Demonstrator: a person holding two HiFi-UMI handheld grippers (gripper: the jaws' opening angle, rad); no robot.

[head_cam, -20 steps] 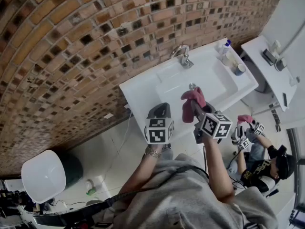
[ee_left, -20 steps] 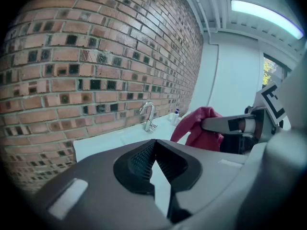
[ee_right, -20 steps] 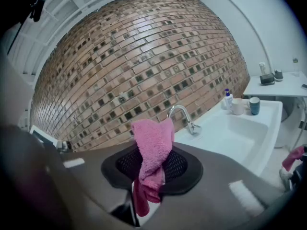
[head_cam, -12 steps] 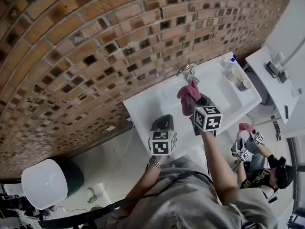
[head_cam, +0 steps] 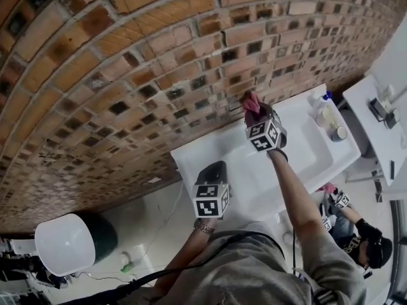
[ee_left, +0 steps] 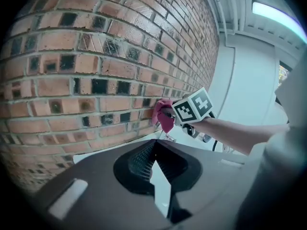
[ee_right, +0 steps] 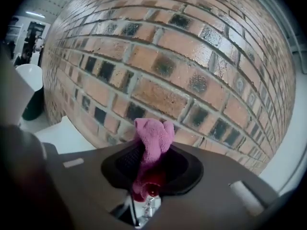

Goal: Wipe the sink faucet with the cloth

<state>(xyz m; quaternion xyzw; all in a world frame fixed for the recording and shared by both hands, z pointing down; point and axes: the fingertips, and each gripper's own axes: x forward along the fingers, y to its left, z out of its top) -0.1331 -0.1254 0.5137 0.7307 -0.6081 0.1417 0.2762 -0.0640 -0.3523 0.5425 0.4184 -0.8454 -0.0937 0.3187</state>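
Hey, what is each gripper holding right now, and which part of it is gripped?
The right gripper pinches the pink cloth by its lower part; the top bunches out past the jaws. The left gripper holds nothing, jaws together.

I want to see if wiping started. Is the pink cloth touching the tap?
Cannot tell. In the right gripper view the cloth hangs down right over the faucet, with no clear gap or contact. The head view hides the faucet.
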